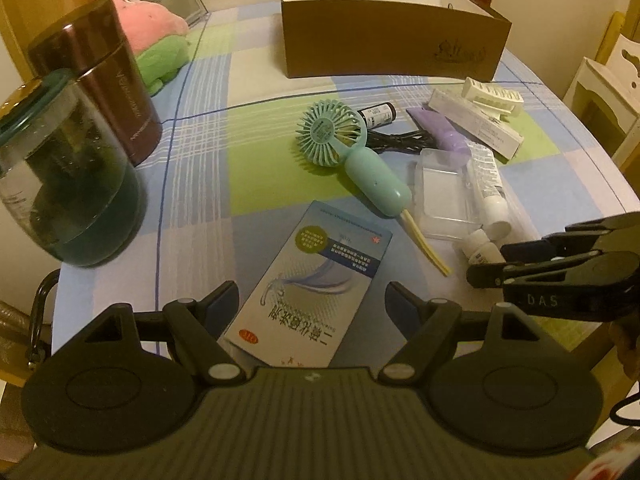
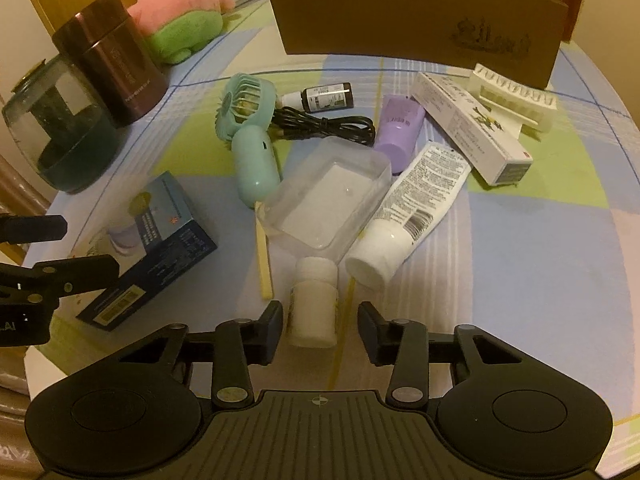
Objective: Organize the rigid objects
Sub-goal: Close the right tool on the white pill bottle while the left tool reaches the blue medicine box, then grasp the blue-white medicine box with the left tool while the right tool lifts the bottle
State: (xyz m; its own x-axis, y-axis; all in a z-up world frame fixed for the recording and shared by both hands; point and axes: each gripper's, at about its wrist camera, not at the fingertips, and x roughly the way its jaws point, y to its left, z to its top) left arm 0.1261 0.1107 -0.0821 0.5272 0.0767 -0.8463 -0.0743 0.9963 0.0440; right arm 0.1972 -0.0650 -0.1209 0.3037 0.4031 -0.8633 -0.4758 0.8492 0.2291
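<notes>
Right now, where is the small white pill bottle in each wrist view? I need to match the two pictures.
Left wrist view: the small white pill bottle lies at lower right, just left of the right claw tips.
Right wrist view: the bottle lies at bottom centre, between the right claw's fingers; a gap shows on its right side.
Shared landmark: the clear plastic tray, just beyond the bottle in both.

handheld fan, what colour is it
Mint green handheld fan, with a pale yellow strap; clearest in the left wrist view.
</notes>
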